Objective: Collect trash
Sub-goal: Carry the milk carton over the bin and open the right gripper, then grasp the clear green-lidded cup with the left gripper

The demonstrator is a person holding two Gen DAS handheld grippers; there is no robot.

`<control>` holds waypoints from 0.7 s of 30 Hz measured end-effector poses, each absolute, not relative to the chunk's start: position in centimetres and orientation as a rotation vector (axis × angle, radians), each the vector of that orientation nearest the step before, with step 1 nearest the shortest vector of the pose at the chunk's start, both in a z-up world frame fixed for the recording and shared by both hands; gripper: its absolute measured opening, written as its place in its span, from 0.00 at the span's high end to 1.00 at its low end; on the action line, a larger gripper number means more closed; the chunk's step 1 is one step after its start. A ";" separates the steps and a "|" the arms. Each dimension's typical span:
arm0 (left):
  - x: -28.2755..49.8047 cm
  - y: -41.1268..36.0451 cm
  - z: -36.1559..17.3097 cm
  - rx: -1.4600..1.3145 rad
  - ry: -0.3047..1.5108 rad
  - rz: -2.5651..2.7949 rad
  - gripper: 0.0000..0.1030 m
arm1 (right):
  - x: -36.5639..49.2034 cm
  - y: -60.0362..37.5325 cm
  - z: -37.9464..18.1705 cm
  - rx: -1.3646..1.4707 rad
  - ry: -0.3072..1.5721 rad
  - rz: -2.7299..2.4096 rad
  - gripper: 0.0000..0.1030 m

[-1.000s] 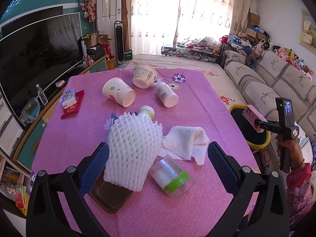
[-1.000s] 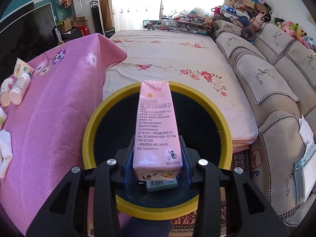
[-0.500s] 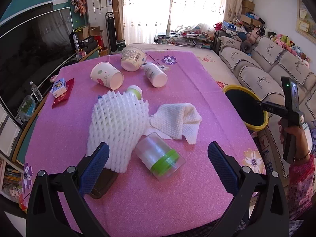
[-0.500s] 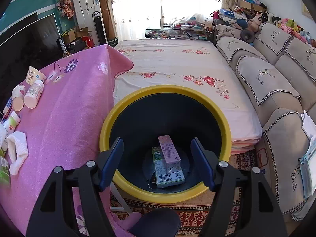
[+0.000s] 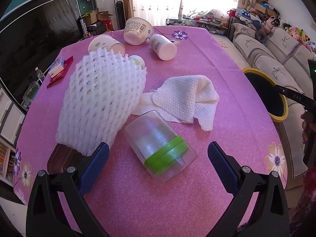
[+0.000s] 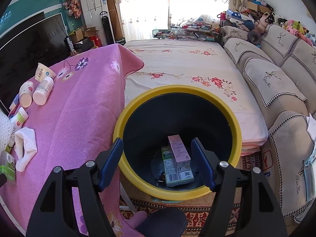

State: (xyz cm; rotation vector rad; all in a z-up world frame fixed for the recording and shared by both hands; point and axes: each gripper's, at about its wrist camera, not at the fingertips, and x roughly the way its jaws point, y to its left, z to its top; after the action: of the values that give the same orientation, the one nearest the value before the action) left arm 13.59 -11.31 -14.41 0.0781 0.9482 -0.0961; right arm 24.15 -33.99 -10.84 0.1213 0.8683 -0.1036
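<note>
A pink-covered table (image 5: pixel 197 59) in a sunlit living room, littered with trash beside a yellow-rimmed black bin (image 6: pixel 126 118).

The left gripper (image 5: pixel 158 154) is spread wide and empty around a clear plastic jar with a green band (image 5: pixel 160 146) lying on its side, next to a white foam fruit net (image 5: pixel 102 102) and a crumpled white waffle cloth (image 5: pixel 183 96). The right gripper (image 6: pixel 157 161) hangs open and empty over the bin, where a pink carton (image 6: pixel 178 153) rests on a green-and-white barcoded box (image 6: pixel 175 174); their small print is unreadable. The sofa covers read "Yam Ron".
</note>
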 end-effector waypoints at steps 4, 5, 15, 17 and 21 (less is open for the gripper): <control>14.4 -10.6 -15.1 0.081 0.953 -0.077 0.05 | 24.1 -34.0 -10.9 0.119 0.871 -0.099 0.34; 14.4 -10.3 -15.1 0.077 0.954 -0.085 0.05 | 24.1 -34.0 -10.9 0.119 0.871 -0.099 0.34; 14.6 -9.9 -15.0 0.034 0.939 -0.185 0.24 | 24.3 -33.1 -11.2 0.112 0.883 -0.075 0.34; 14.6 -10.1 -15.5 0.035 0.950 -0.187 0.26 | 24.3 -32.9 -11.2 0.105 0.883 -0.068 0.34; 14.9 -10.1 -16.2 0.019 0.960 -0.189 0.28 | 24.3 -32.8 -11.1 0.106 0.881 -0.068 0.34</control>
State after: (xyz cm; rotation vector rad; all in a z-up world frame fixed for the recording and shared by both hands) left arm 14.85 -10.14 -16.20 0.0192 0.9602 -0.1886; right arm 24.26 -32.79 -11.08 0.1059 0.8811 -0.0678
